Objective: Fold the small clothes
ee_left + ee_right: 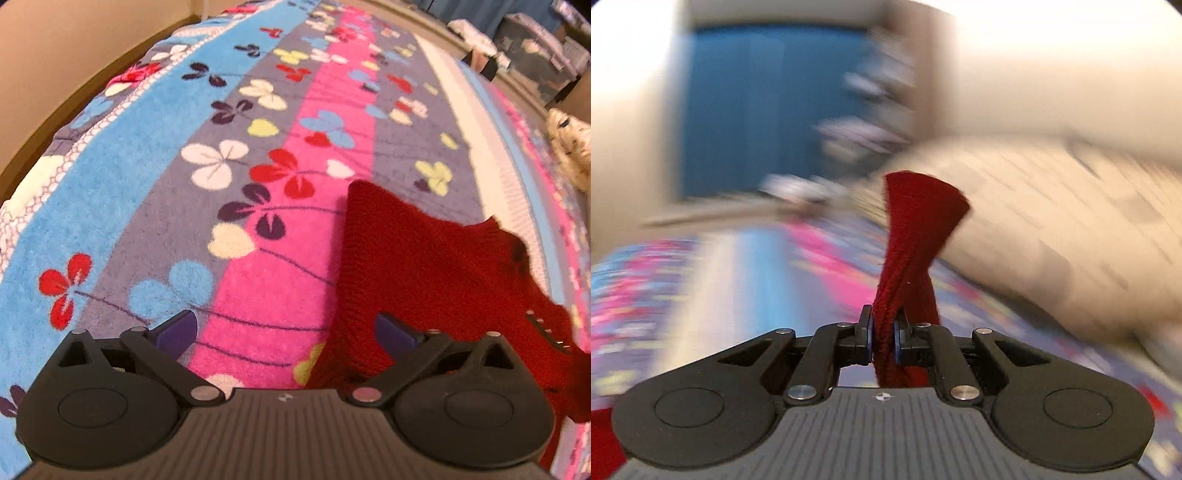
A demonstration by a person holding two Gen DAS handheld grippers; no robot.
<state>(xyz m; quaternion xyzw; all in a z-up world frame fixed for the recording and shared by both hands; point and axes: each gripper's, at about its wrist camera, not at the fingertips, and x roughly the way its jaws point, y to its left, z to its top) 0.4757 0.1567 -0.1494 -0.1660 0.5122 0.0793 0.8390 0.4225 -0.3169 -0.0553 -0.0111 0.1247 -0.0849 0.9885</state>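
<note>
Left claw point(286, 332) stood spread wide above the striped floral fleece blanket point(229, 177); right claw point(882, 338) pinched a bunched fold of the dark red knitted garment point(916, 236).

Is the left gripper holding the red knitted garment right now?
No, the left gripper is wide open over the blanket, with the red garment beside it.

walls: beige point(74, 55) | bed cover: striped floral blanket point(229, 258) | far: blue curtain point(768, 110)
</note>
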